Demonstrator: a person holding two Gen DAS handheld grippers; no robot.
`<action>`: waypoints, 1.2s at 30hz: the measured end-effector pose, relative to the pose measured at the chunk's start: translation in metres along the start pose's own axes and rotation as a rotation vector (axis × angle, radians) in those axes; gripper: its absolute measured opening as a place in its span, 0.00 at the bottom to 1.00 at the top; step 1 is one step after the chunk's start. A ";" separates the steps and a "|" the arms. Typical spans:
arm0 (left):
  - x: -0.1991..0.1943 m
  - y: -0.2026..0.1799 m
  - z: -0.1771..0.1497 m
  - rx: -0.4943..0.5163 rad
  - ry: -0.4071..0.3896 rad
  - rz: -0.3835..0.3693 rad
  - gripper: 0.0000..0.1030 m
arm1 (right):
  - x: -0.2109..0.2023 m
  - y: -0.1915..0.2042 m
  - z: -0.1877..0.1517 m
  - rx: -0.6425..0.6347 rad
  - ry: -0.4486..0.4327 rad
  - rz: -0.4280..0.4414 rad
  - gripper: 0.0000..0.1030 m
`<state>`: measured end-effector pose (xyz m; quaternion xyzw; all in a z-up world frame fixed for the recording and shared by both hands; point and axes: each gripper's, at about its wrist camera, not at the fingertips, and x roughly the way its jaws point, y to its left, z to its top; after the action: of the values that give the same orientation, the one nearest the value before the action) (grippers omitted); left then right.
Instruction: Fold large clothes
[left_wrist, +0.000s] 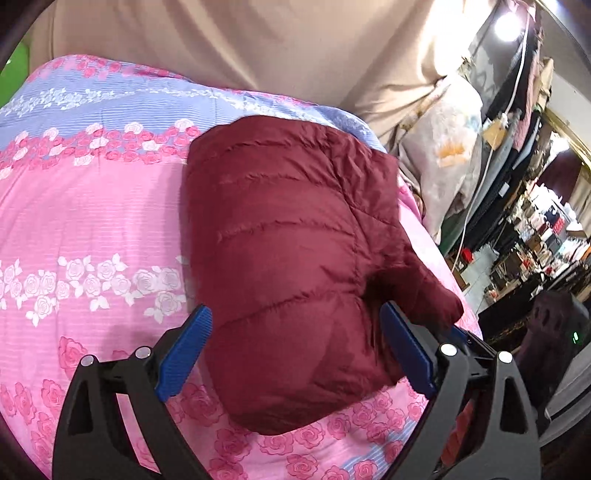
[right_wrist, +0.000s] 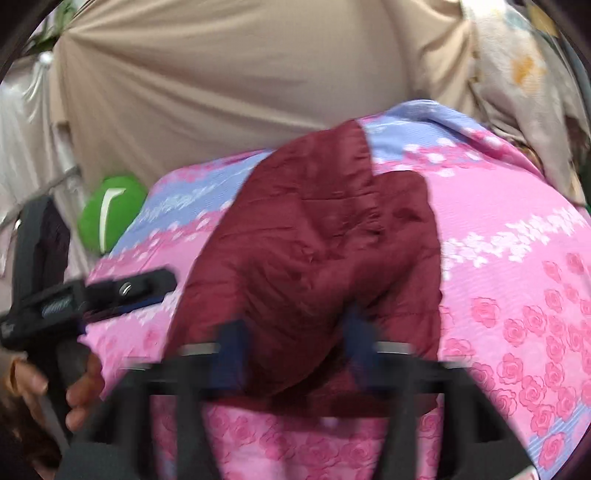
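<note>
A dark red quilted puffer jacket (left_wrist: 291, 258) lies folded into a bundle on a pink and blue rose-print bedspread (left_wrist: 92, 221). My left gripper (left_wrist: 295, 336) is open, its blue pads on either side of the jacket's near end, not closed on it. In the right wrist view the jacket (right_wrist: 325, 251) lies on the bedspread (right_wrist: 517, 258) and my right gripper (right_wrist: 295, 347) is blurred by motion; its blue fingers stand apart with jacket cloth between them. The left gripper (right_wrist: 122, 291) and the hand holding it show at the left.
A beige fabric headboard (left_wrist: 240, 44) rises behind the bed. A floral pillow (left_wrist: 447, 166) lies at the bed's right side, with cluttered shelves (left_wrist: 546, 229) beyond. A green cushion (right_wrist: 110, 214) sits at the bed's far left edge.
</note>
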<state>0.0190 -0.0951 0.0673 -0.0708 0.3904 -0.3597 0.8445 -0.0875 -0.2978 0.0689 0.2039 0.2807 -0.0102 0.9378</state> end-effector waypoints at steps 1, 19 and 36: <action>0.002 -0.003 -0.001 0.006 0.003 -0.004 0.87 | -0.002 -0.014 0.001 0.076 -0.008 0.035 0.13; 0.071 -0.014 -0.034 0.130 0.100 0.170 0.88 | -0.010 -0.103 -0.039 0.350 0.069 0.000 0.25; 0.063 -0.076 -0.001 0.215 0.038 0.123 0.83 | 0.060 -0.083 0.135 0.197 -0.023 -0.053 0.51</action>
<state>0.0042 -0.1919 0.0588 0.0511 0.3691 -0.3485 0.8601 0.0222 -0.4204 0.1080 0.2874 0.2729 -0.0650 0.9158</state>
